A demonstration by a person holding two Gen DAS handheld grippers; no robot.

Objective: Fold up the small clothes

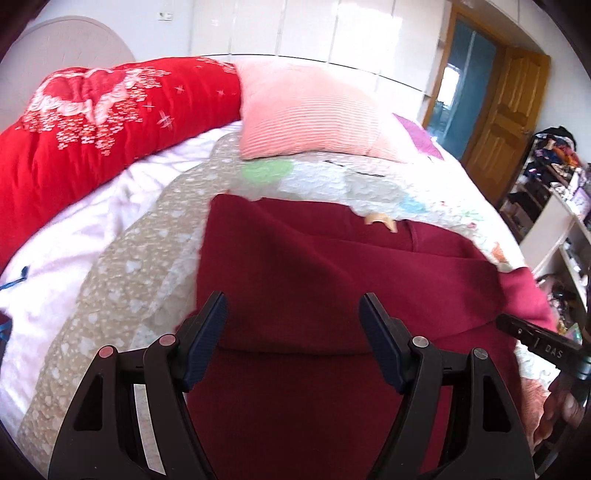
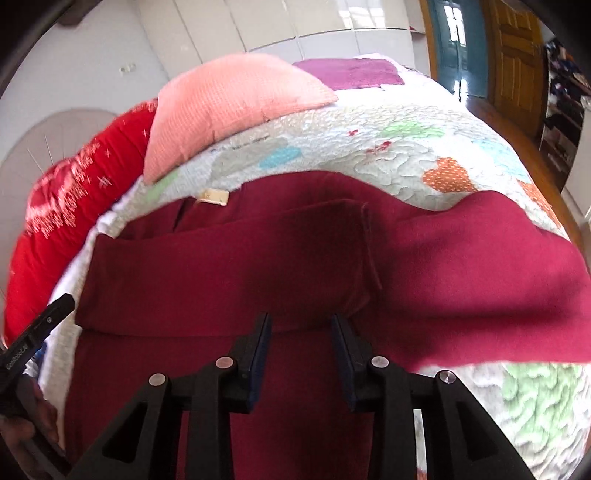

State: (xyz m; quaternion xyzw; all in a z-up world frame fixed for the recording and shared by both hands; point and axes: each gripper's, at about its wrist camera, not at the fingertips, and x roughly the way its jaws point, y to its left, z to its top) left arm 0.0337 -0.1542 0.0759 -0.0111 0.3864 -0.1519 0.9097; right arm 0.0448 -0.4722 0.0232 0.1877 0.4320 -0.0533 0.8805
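While both grippers gape empty over the garment (image 2: 258,258), only the right view shows its spread sleeve (image 2: 498,266).

Premises: a bedroom in a home. A bed (image 1: 436,192) with a patchwork quilt fills the room, bearing a pink pillow (image 1: 306,118) and a rolled red duvet (image 1: 103,122). Pale wardrobe doors (image 1: 332,33) line the far wall. A wooden door (image 1: 498,110) stands open. Cluttered shelves (image 1: 554,192) stand beside it.
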